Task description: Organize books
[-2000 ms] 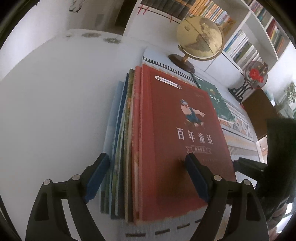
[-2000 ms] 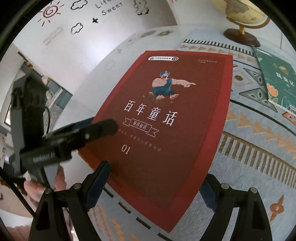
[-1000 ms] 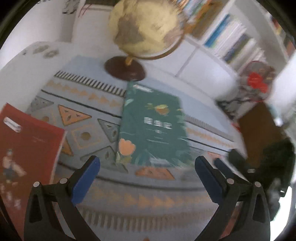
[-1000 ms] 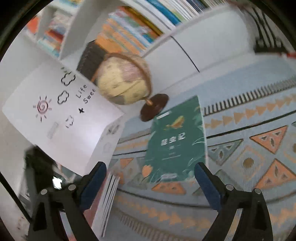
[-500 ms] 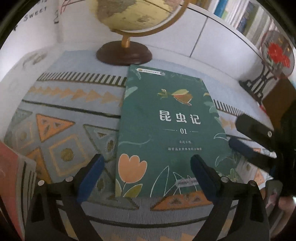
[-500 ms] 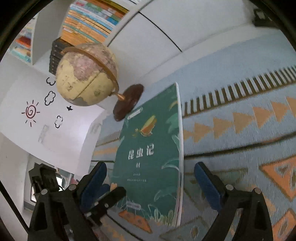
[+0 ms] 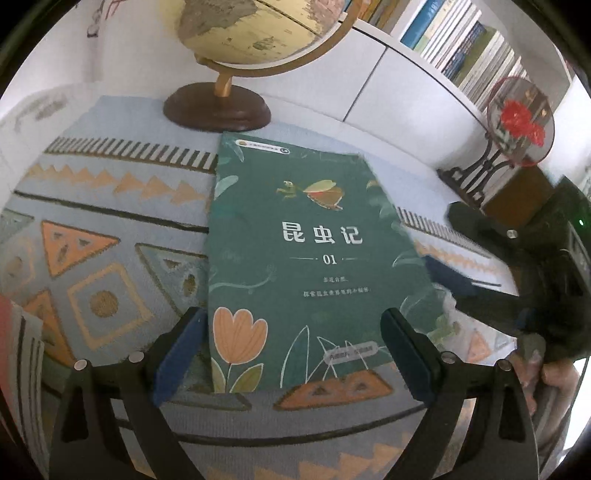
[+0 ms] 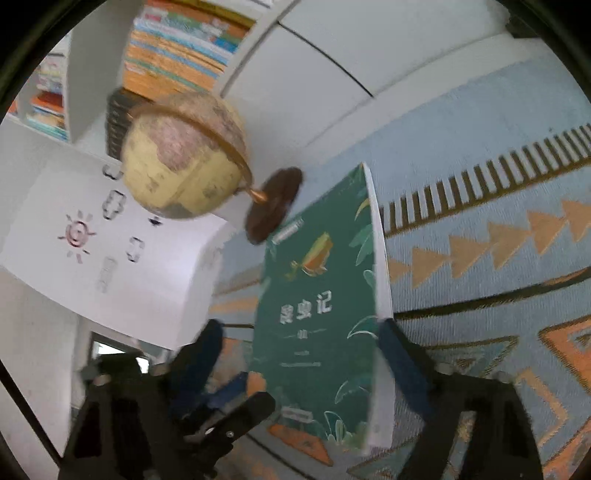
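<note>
left wrist view, left to right: sliver of a red book (image 7: 5, 317) sat at 9 o'clock at the frame edge, on the patterned rug (image 7: 92, 229) with orange triangles. globe (image 7: 255, 33) stood at 12 o'clock, its dark wooden base (image 7: 218, 110) just beyond the top edge of the green book (image 7: 295, 258). green book lay flat on the rug, centre frame, cover up, white title characters and an orange tulip showing. left gripper (image 7: 291, 347) was spread wide, released, blue pads straddling the book's near end, left pad just off its left edge, right pad over its lower right corner; pads not pressing it. at 2 o'clock a round fan ornament with red flowers (image 7: 521, 122) stood on a dark stand, shelves of books (image 7: 461, 44) behind it. at 3 o'clock the right gripper (image 7: 454, 288) reached in at the book's right edge, a hand (image 7: 546, 373) behind it at 4 o'clock.

right wrist view, blurred, left to right: white board with sun and cloud doodles (image 8: 110, 251) at 9 o'clock, globe at 10 o'clock, left gripper's fingers at 7 o'clock. green book's right edge looked raised off the rug, white page block showing. right gripper's jaws were closing with the book between them, right pad at the page edge, left pad apart from the cover; not clenched on it.
</note>
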`<state>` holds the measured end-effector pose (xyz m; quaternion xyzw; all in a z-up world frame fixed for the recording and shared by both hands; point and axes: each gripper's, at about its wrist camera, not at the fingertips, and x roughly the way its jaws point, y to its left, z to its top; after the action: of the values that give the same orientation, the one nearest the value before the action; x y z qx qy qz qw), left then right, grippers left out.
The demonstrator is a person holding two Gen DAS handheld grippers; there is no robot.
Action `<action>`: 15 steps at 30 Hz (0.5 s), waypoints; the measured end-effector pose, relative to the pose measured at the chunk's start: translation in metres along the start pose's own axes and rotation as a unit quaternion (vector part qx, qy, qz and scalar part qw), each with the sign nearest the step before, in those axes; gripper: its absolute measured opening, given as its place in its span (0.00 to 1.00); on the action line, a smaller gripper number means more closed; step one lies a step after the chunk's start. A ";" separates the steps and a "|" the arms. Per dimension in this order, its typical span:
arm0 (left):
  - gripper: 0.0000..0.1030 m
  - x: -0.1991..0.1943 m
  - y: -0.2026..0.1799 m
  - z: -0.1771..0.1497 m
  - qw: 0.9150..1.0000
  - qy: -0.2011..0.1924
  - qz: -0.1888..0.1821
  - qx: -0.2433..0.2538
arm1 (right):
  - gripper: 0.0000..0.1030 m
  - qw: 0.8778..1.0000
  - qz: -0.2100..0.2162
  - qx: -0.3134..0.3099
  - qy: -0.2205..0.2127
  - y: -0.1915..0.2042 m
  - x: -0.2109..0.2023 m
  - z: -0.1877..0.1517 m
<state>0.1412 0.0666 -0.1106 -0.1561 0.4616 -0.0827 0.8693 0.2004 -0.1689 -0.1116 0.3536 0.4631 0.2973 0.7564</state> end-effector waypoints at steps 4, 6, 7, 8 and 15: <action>0.91 0.004 -0.004 -0.001 1.000 0.004 0.002 0.007 | 0.44 0.998 0.037 -0.020 0.036 0.016 -0.006 -0.005; 0.91 0.006 -0.005 -0.001 1.000 0.005 0.003 0.007 | 0.40 0.998 -0.014 -0.050 0.047 0.024 0.001 -0.013; 0.91 0.006 -0.004 -0.001 1.000 0.006 0.002 0.008 | 0.31 0.997 -0.025 -0.047 0.050 0.021 0.004 -0.015; 0.91 0.007 -0.002 0.000 1.000 0.006 -0.004 0.004 | 0.22 0.997 -0.030 -0.038 0.052 0.017 0.005 -0.016; 0.91 0.003 0.029 0.003 0.992 0.016 -0.091 -0.085 | 0.04 0.985 0.132 0.102 0.041 -0.032 -0.011 -0.024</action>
<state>0.1450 0.0933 -0.1210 -0.2695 0.4645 -0.1246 0.8343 0.1779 -0.1897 -0.1398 0.4743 0.4712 0.3601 0.6506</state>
